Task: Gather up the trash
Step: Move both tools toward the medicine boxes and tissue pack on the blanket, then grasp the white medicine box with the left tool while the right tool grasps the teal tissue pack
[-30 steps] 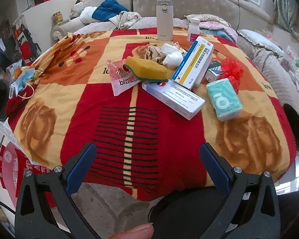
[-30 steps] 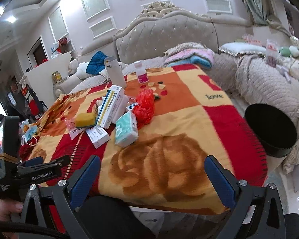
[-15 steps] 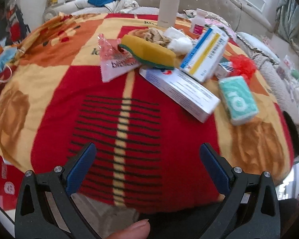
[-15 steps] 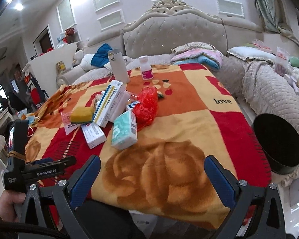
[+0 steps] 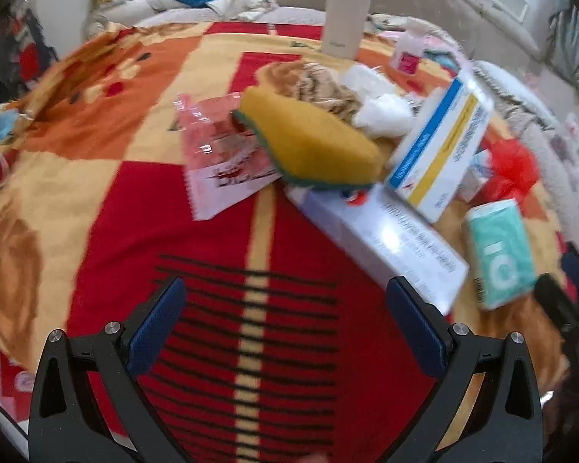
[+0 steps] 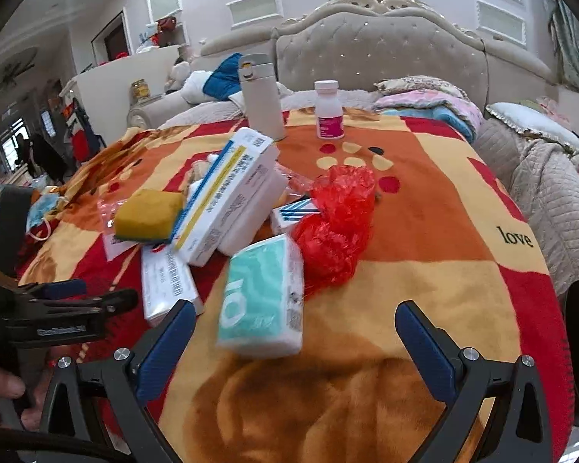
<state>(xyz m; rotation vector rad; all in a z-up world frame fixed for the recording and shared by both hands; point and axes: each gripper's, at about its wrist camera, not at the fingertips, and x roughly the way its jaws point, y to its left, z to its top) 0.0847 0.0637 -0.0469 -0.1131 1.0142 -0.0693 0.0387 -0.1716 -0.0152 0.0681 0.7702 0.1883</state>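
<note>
Blanket (image 6: 424, 231) reads "love"; box (image 5: 440, 146) print blurred, possibly Chinese.

Left gripper (image 5: 285, 308), fingers spread wide and empty, hovers over a red blanket (image 5: 212, 231); ahead lie a yellow sponge (image 5: 308, 146) (green-backed) and white boxes (image 5: 386, 239).

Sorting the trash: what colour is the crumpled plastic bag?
Red plastic bag, clearest in the right wrist view.

Left wrist view: low, close over blanket (image 5: 143, 208), facing headboard. Right wrist view: higher, right of it. Shared: yellow sponge (image 5: 308, 146), teal tissue pack (image 6: 262, 293).
</note>
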